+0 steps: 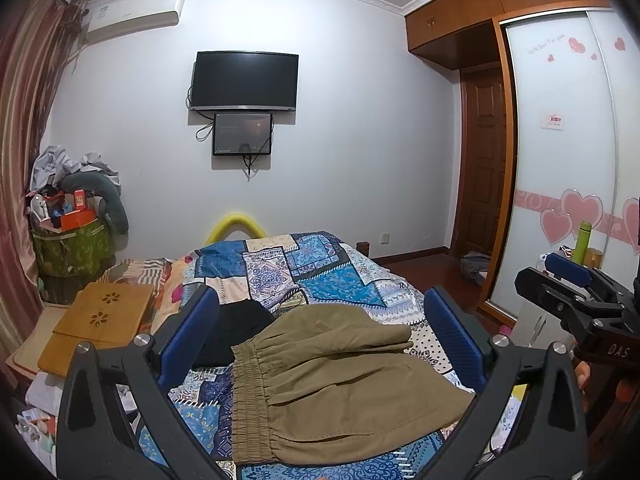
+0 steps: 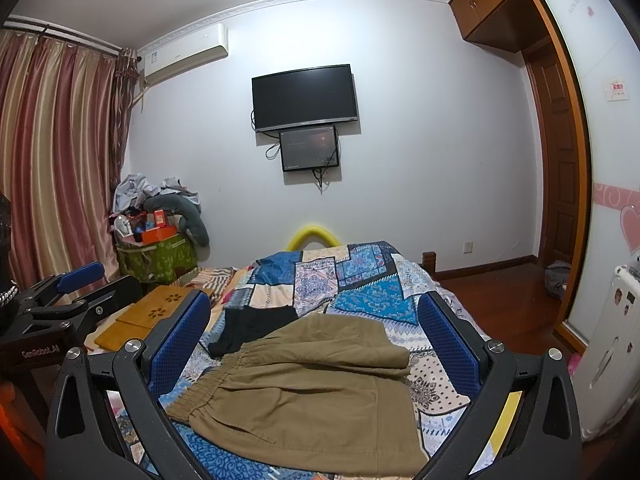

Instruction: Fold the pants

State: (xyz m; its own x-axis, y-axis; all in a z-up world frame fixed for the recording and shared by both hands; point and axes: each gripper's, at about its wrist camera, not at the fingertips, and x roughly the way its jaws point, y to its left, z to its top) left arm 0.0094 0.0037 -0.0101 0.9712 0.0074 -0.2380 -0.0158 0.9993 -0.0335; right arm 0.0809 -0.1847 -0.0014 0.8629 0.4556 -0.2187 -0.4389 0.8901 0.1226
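Khaki pants lie folded on the patchwork bedspread, elastic waistband to the left; they also show in the right wrist view. My left gripper is open and empty, held above the pants, blue pads wide apart. My right gripper is open and empty above the pants too. The right gripper also shows at the right edge of the left wrist view. The left gripper shows at the left edge of the right wrist view.
A black garment lies on the bed beside the waistband. A wooden lap tray sits left of the bed. A full green basket stands by the curtain. A wardrobe is on the right, a TV on the far wall.
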